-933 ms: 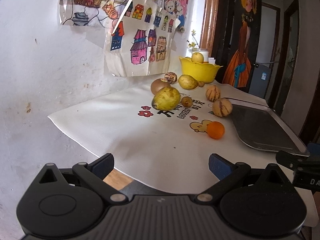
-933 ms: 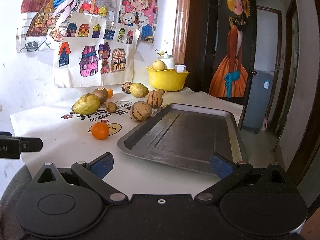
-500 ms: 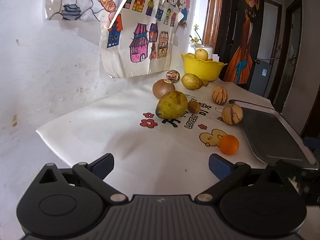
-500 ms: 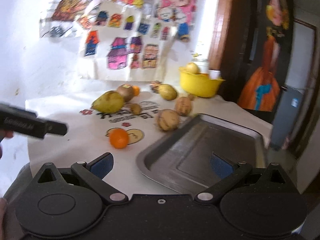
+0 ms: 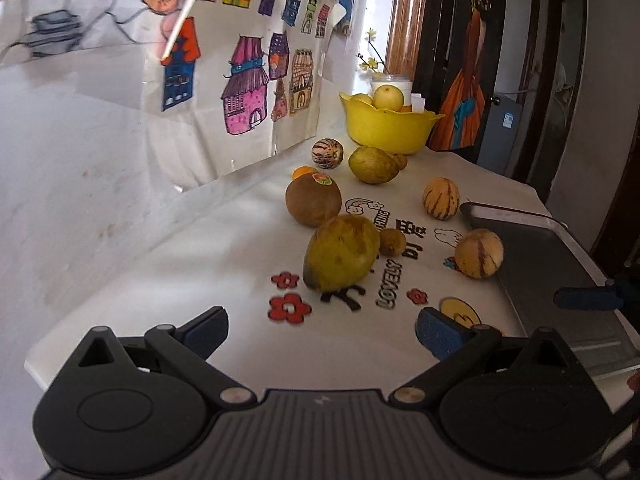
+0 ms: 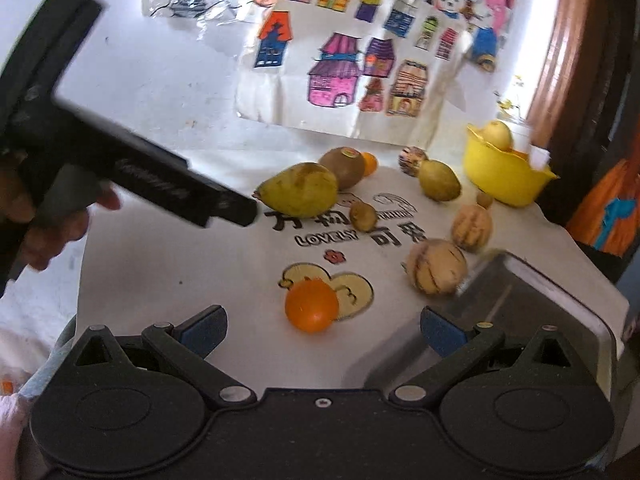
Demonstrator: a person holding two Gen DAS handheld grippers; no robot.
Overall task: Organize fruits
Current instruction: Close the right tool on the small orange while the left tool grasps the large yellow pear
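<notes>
Both the left gripper [image 5: 322, 330] and the right gripper [image 6: 322, 326] had wide, empty jaws. The orange [image 6: 311, 305] looked firm, smooth, likely to roll; best gripped across its middle.

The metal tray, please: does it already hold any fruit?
No, the metal tray is bare; the orange lies on the cloth beside it.

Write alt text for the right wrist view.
Open right gripper hovers over an orange on a printed cloth, metal tray to the right. More fruit and a yellow bowl lie beyond.
</notes>
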